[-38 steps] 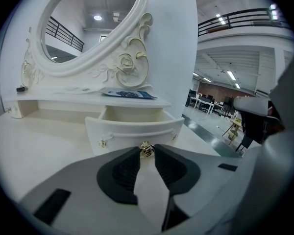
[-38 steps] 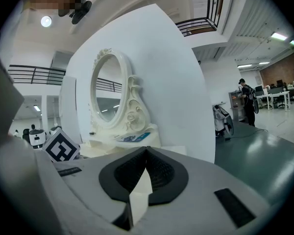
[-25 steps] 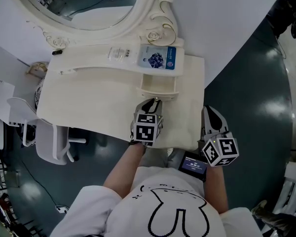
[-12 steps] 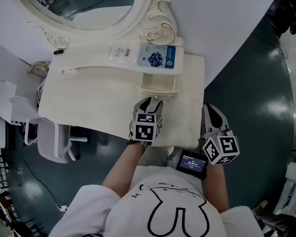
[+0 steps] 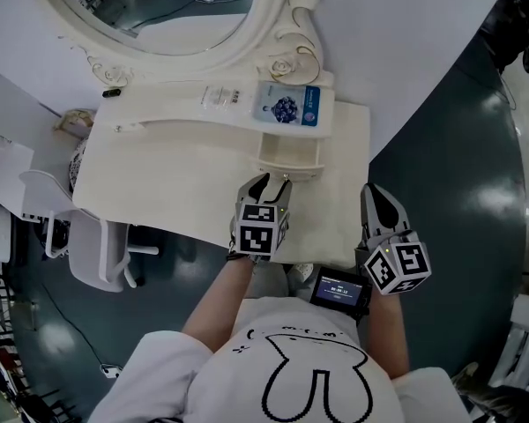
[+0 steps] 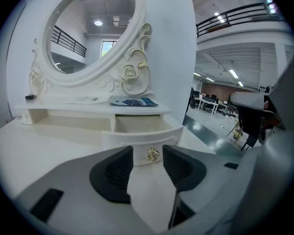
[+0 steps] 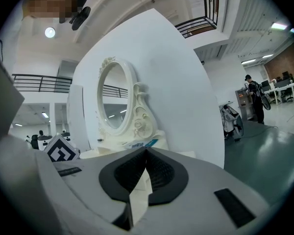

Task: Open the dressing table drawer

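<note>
The cream dressing table (image 5: 159,179) has its small drawer (image 5: 289,155) pulled out under the shelf. In the left gripper view the drawer (image 6: 142,131) stands open, and its gold knob (image 6: 153,154) shows between the jaw tips. My left gripper (image 5: 271,183) (image 6: 147,153) is right in front of the drawer; its jaws have just been opening and now stand apart, not pressing the knob. Over the table's right front corner, my right gripper (image 5: 376,203) (image 7: 146,153) is held with its pads together and nothing in them.
An oval mirror (image 5: 159,7) in a carved frame rises behind the shelf. On that shelf lie a blue-printed packet (image 5: 291,107) and a white packet (image 5: 222,98). A white chair (image 5: 88,245) stands left of the table. Dark floor (image 5: 458,166) lies to the right.
The left gripper's jaws have spread apart and let go of the drawer knob. Both hands stay about where they were, and the drawer remains pulled out.
</note>
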### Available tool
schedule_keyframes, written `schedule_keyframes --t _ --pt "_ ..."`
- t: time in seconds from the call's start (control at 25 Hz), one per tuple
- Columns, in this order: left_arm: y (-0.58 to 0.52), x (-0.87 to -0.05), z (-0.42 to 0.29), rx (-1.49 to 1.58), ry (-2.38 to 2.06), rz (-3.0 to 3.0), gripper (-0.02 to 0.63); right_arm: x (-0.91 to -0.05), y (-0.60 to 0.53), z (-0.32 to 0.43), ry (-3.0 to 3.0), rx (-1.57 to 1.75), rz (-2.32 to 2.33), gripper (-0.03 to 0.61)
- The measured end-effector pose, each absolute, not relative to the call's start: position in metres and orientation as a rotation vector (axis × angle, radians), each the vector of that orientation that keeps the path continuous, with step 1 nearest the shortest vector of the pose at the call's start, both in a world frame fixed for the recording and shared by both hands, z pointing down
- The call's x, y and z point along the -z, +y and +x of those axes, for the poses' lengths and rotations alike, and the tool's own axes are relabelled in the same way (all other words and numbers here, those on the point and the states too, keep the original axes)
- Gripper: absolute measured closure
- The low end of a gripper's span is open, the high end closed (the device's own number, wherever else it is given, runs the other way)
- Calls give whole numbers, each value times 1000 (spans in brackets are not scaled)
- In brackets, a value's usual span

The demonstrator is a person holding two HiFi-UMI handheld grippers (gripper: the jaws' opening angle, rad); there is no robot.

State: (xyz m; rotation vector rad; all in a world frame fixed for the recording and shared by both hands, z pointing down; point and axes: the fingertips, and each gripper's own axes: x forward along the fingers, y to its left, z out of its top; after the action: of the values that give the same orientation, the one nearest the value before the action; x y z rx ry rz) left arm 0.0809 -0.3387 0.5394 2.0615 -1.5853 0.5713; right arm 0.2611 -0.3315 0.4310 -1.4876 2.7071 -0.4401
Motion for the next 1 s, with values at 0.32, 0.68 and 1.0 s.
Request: schedule_keyframes --t 0.32,0.68,1.0 --pt "-339 -513 68 -545 -1582 2128 391 -415 -327 248 2702 400 -1491 561" --pt "-349 -468 52 -469 -1583 2232 391 -390 -323 240 2659 380 -1531 561" --pt "-360 -438 50 -395 -1561 2303 393 -368 -322 231 2657 317 -1543 561"
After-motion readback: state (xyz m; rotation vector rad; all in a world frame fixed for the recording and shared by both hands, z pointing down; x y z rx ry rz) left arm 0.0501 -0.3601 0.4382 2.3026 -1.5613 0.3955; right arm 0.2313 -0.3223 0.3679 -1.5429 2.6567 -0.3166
